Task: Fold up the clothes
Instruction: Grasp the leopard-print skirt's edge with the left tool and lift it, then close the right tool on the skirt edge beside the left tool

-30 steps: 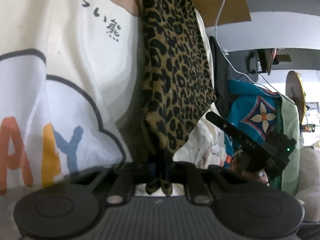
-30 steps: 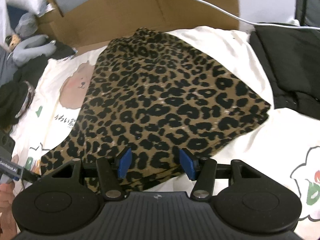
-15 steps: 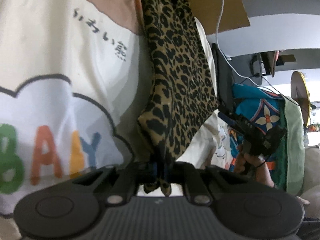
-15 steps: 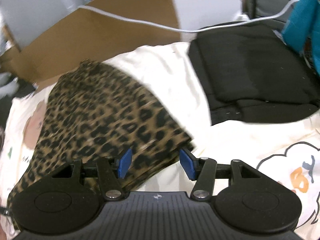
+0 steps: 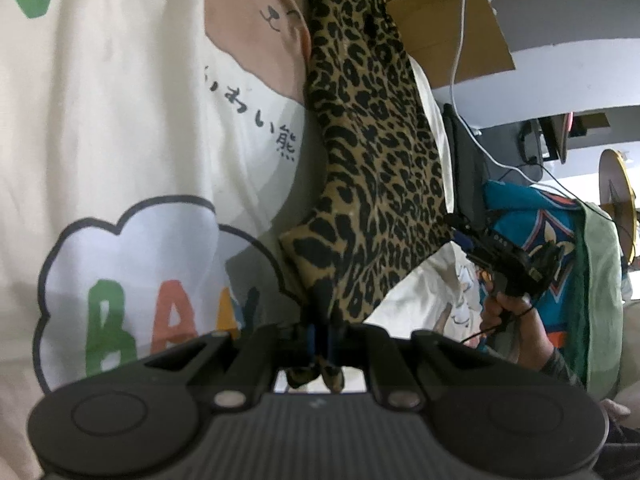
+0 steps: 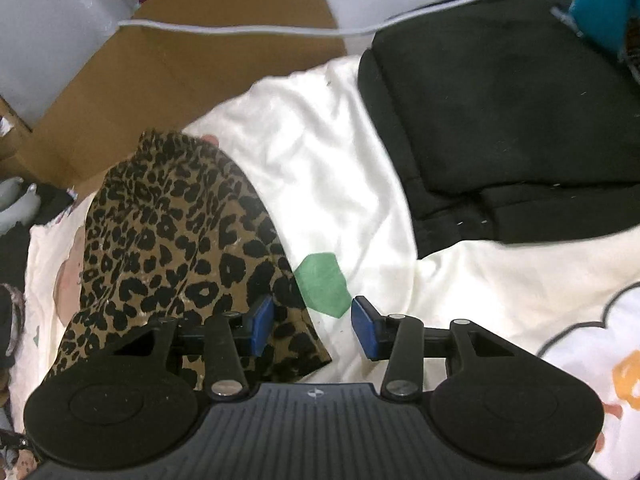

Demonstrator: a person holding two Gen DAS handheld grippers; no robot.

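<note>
my left gripper (image 5: 320, 338): jaws pinched together on a corner of the leopard-print garment (image 5: 376, 168); a bit of the cloth pokes out below the pads. the garment runs away from my jaws along the cream bedsheet (image 5: 120, 120), folded and narrow in this view.

my right gripper (image 6: 313, 326): blue pads wide apart, nothing between them. left pad rests at the garment's (image 6: 176, 256) near edge, touching or just over it; right pad hangs over bare sheet (image 6: 328, 168). a green patch (image 6: 323, 284) printed on the sheet shows in the gap.

pose: in the left view my right hand (image 5: 506, 312) grips the right gripper's handle, the tool (image 5: 496, 252) pointing toward the garment's far corner.

writing: sheet print reads "ba" in green and orange, further letters hidden by cloth, inside a cloud outline (image 5: 132, 280); a line of japanese script (image 5: 256, 120) ending in 熊 beside a pink bear face (image 5: 260, 12).

a folded black garment (image 6: 500, 120) lies well right of the leopard one; white cable (image 6: 248, 30) crosses cardboard (image 6: 180, 52) behind.
</note>
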